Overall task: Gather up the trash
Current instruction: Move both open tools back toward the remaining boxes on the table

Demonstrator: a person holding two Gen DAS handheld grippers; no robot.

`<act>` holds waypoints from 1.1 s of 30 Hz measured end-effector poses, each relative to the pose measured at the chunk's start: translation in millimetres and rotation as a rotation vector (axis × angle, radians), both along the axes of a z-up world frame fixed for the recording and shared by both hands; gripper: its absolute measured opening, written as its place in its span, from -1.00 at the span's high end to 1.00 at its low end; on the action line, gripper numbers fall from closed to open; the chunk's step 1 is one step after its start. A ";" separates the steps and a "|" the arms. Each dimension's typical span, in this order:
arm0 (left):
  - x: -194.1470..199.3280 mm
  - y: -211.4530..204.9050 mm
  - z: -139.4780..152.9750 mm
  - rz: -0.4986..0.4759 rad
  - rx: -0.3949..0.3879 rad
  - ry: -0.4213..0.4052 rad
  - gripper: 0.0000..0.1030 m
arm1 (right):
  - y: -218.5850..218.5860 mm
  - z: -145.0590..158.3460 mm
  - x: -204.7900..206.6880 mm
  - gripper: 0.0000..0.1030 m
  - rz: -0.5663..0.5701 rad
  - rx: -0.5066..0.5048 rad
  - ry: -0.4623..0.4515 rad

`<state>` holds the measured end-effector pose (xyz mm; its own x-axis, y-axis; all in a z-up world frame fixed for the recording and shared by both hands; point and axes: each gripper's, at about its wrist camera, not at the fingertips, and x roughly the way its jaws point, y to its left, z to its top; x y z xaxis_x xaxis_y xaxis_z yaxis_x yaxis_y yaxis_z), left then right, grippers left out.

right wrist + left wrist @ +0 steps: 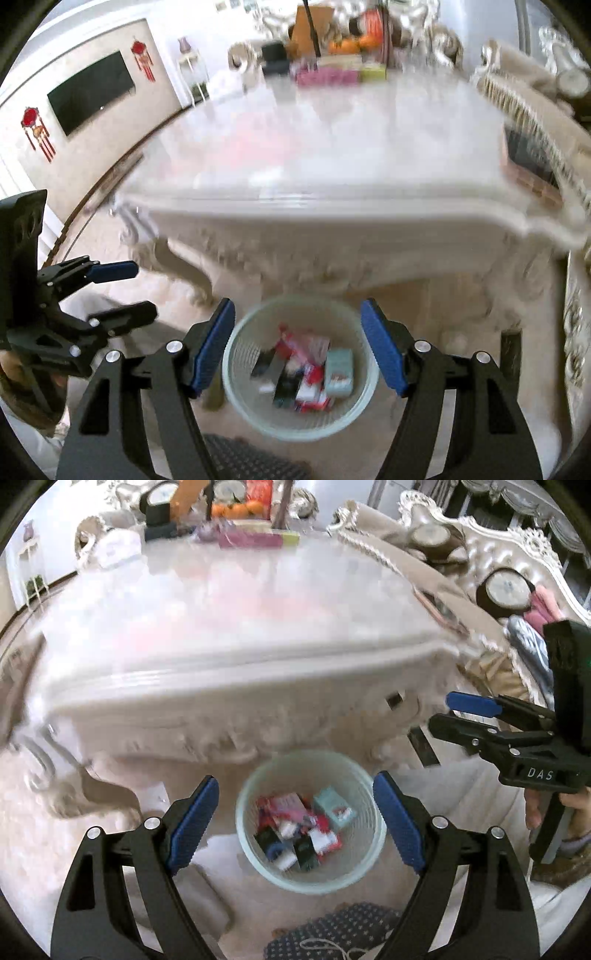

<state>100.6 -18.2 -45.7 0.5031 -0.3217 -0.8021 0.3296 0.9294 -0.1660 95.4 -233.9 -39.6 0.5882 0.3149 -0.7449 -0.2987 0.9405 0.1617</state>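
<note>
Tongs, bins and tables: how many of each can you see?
Tongs: 2 (left tongs, right tongs)
Bin: 1
Table: 1
Total: 4

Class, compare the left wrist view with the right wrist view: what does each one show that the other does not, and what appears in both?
Only the left wrist view shows the ornate sofa with round cushions and the right gripper, open. Only the right wrist view shows the wall television, red hanging ornaments and the left gripper, open. Both show the white table, the oranges at its far end and the mesh bin holding packets.
</note>
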 end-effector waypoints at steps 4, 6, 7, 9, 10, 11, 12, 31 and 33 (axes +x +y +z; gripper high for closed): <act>37.5 7.5 26.5 0.051 0.024 -0.055 -0.62 | -13.3 20.9 36.2 -0.30 -0.018 -0.008 -0.064; 56.4 9.0 35.0 0.071 0.032 -0.069 -0.62 | -18.3 29.2 53.5 -0.30 -0.026 -0.023 -0.092; 66.5 9.3 37.7 0.072 0.030 -0.073 -0.62 | -21.9 34.7 69.2 -0.30 -0.020 -0.037 -0.109; 94.0 8.6 45.6 0.071 0.039 -0.083 -0.62 | -27.9 41.0 93.2 -0.30 -0.018 -0.051 -0.119; 103.2 9.6 47.9 0.076 0.048 -0.087 -0.62 | -32.6 43.9 108.9 -0.30 -0.027 -0.047 -0.107; 119.5 10.3 51.6 0.087 0.063 -0.090 -0.62 | -36.2 46.0 122.0 -0.30 -0.033 -0.035 -0.093; 131.0 9.3 53.3 0.094 0.067 -0.093 -0.62 | -36.7 48.8 132.9 -0.30 -0.029 -0.016 -0.088; 347.8 10.5 53.3 0.092 0.033 -0.089 -0.62 | -27.3 55.7 345.3 -0.30 -0.152 -0.038 -0.061; 370.6 13.0 51.0 0.105 0.066 -0.100 -0.62 | -33.8 51.8 367.8 -0.30 -0.201 -0.039 -0.048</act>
<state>471.2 -5.2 5.3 0.6096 -0.2111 -0.7641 0.2419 0.9674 -0.0743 463.1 -267.8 12.3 0.6716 0.1589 -0.7237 -0.1108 0.9873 0.1139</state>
